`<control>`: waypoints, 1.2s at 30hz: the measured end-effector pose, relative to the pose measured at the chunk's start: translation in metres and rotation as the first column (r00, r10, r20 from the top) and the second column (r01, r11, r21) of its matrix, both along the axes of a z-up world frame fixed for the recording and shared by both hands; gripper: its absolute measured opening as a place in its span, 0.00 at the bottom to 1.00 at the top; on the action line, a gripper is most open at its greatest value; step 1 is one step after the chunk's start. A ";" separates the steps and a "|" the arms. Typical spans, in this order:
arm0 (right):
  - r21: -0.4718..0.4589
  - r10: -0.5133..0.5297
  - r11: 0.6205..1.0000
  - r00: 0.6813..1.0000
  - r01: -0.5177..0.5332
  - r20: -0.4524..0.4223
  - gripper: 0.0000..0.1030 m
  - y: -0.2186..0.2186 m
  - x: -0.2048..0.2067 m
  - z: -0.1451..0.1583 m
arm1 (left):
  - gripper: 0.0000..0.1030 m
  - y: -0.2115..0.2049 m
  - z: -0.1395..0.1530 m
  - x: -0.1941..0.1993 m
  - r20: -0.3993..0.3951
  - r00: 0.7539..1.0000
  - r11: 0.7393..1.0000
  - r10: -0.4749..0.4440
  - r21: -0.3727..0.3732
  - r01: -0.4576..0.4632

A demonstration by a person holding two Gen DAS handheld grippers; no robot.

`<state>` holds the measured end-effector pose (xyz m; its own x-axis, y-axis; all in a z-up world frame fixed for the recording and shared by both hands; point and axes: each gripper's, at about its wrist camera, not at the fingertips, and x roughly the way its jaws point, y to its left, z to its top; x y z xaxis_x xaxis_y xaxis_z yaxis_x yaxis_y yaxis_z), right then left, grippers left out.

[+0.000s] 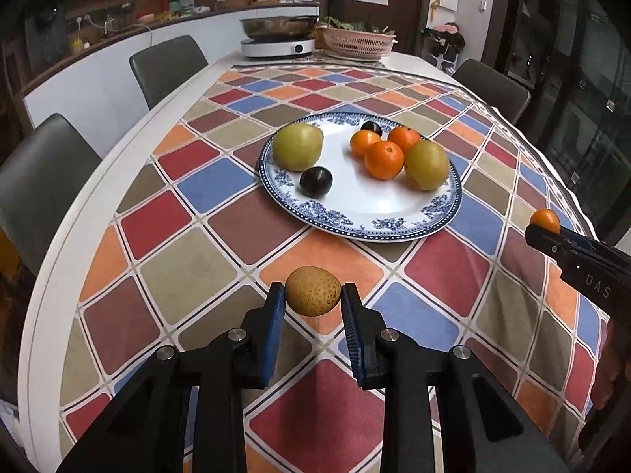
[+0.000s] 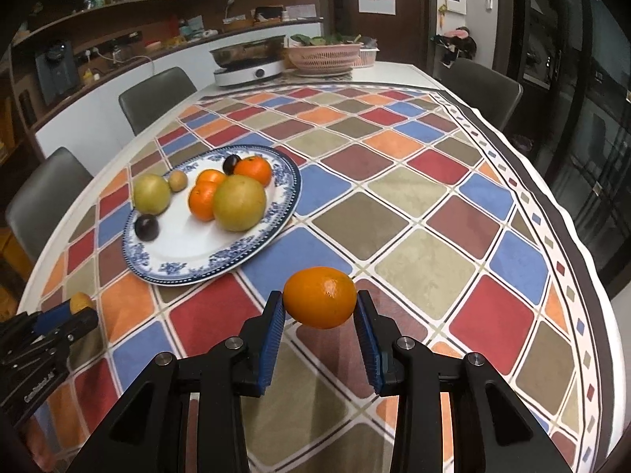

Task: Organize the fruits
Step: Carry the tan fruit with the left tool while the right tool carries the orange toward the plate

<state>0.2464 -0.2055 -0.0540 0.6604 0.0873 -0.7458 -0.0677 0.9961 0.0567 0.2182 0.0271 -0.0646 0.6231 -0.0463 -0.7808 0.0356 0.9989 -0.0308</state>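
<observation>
Mid-carry: left tool [image 1: 312, 295] clenched on speckled brown fruit [image 1: 313, 291], right tool [image 2: 319, 305] clenched on mandarin [image 2: 320, 297], both above desk's near edge; next, prob. bring each over plate [image 1: 394, 213] w/ other fruit & release.

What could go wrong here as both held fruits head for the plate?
1. The orange is round and pinched only at its sides by the right tool; it could slip out and roll across the cloth.
2. The plate already holds loose fruit near its rim; setting the brown fruit down from the left tool may nudge a plum off.
</observation>
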 end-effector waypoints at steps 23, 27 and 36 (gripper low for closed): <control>0.033 0.083 0.996 0.991 -0.087 0.110 0.36 0.010 -0.032 0.051 | 0.28 -0.005 0.059 -0.023 0.135 0.988 0.997 -0.074 -0.017 0.077; 0.034 0.104 0.993 0.985 -0.109 0.140 0.36 0.014 -0.034 0.062 | 0.28 -0.005 0.071 -0.021 0.167 0.983 0.996 -0.082 -0.008 0.084; 0.022 0.157 0.986 0.970 -0.164 0.187 0.36 0.024 -0.026 0.083 | 0.28 -0.005 0.091 -0.008 0.221 0.969 0.994 -0.109 0.005 0.110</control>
<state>0.2200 -0.1813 0.0287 0.7611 0.2288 -0.6069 -0.2392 0.9688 0.0652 0.2099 0.0226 0.0263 0.7709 -0.1290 -0.6238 0.1514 0.9883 -0.0172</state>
